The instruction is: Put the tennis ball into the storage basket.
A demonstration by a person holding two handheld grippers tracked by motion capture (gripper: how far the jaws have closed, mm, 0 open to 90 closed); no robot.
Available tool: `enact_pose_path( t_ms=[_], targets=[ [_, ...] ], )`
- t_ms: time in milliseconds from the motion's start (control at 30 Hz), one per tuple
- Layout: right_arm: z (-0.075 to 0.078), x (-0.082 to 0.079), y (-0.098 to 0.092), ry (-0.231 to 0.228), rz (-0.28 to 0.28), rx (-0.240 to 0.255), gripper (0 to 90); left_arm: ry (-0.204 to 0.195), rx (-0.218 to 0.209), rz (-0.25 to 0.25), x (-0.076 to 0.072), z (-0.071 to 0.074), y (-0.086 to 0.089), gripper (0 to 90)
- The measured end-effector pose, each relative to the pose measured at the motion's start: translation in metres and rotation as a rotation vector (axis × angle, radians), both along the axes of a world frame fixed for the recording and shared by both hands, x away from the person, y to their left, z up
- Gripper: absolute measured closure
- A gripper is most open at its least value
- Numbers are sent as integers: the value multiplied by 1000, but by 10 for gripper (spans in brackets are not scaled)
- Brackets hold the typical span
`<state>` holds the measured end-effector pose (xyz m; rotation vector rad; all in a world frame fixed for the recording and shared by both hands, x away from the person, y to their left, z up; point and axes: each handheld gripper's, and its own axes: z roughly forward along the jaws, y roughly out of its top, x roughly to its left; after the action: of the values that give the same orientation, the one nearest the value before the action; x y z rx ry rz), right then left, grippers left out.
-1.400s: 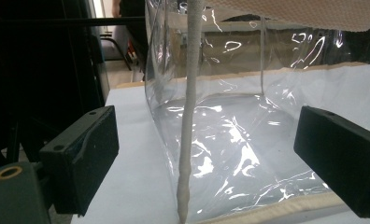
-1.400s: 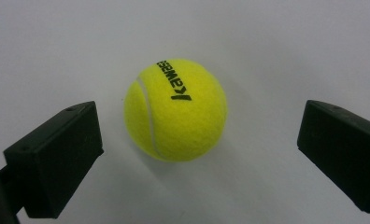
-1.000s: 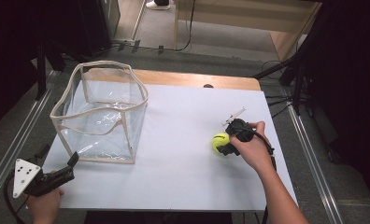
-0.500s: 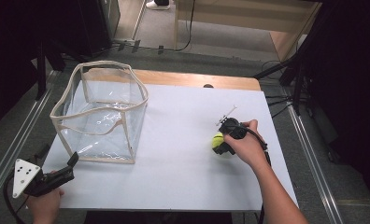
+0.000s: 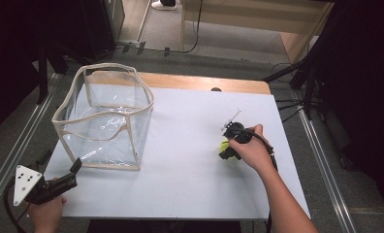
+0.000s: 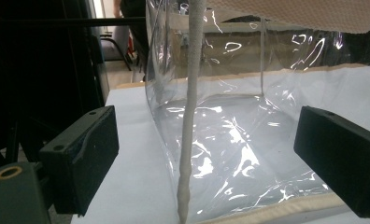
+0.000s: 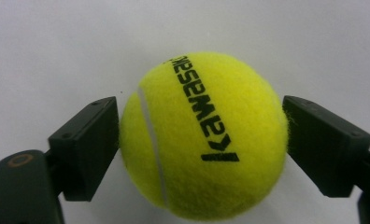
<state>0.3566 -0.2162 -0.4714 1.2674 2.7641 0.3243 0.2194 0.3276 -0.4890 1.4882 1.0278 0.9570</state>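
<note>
A yellow tennis ball [image 5: 223, 145] with black lettering lies on the white table [image 5: 180, 184], right of centre. My right gripper [image 5: 226, 150] points down over it. Its jaws have just been closing, and in the right gripper view both pads [image 7: 87, 144] press the sides of the ball [image 7: 202, 135]. A clear plastic bag [image 5: 105, 116] with cream trim stands open-topped at the left. My left gripper [image 5: 61, 163] rests at the table's near left corner, open, aimed at the bag's near corner seam [image 6: 188, 140], which is beyond the pads and untouched.
A wooden strip [image 5: 204, 83] runs along the table's far edge. Metal rails [image 5: 15, 145] flank both sides, and dark stands and cables sit off the right edge. A wide stretch of white table lies between the bag and the ball.
The right hand has shifted slightly toward the ball and lowered over it, and its jaws have closed onto the ball. The left gripper and the bag have stayed put.
</note>
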Motion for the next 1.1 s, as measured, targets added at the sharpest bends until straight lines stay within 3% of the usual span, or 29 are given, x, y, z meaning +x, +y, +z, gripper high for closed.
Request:
enact_pose_path(
  t_ms=[100,567,1100],
  targets=[
    [-1,1,1,3,13,-2,232,-1,-4,1,0,0,0,69],
    [6,1,7,13,30,4,237,-1,-5,1,0,0,0,69],
    [17,8,31,4,106,2,237,-1,-7,-2,0,0,1,69]
  ],
)
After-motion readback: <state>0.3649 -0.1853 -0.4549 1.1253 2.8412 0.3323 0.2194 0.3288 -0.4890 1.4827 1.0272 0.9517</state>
